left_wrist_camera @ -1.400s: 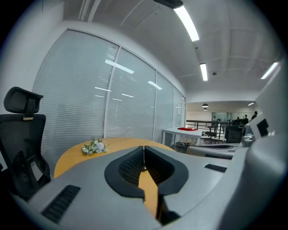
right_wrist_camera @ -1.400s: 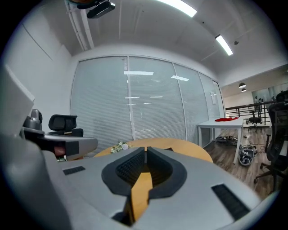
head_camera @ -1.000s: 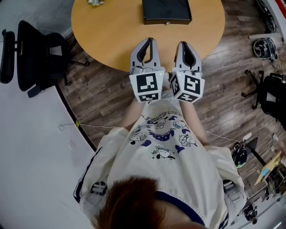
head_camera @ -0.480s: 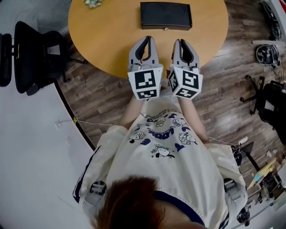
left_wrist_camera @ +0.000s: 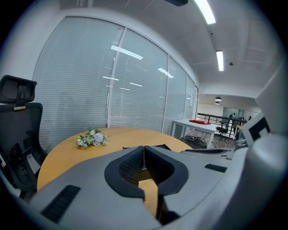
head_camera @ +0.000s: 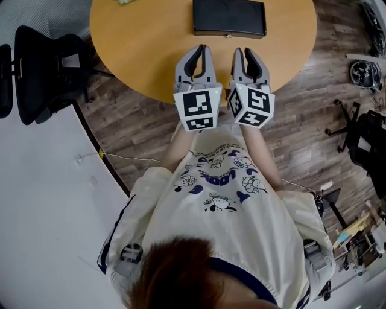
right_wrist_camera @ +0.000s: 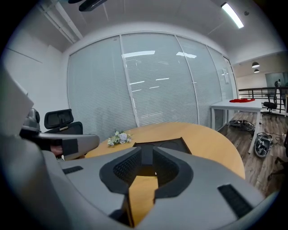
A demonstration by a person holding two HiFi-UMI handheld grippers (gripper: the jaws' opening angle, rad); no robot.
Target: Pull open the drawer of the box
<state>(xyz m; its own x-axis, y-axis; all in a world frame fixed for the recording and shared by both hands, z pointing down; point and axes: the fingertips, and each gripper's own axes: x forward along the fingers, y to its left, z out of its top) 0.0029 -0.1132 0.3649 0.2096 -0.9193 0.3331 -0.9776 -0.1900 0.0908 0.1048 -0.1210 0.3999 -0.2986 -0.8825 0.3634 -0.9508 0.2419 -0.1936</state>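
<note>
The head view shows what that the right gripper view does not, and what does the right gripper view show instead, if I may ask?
Only the head view: the person's printed shirt and hair, seen from above. Only the right gripper view: the window blinds, a ceiling light and a white desk at the far right. Both: the round table, the black box on it, the right gripper, a black chair and the wooden floor.
</note>
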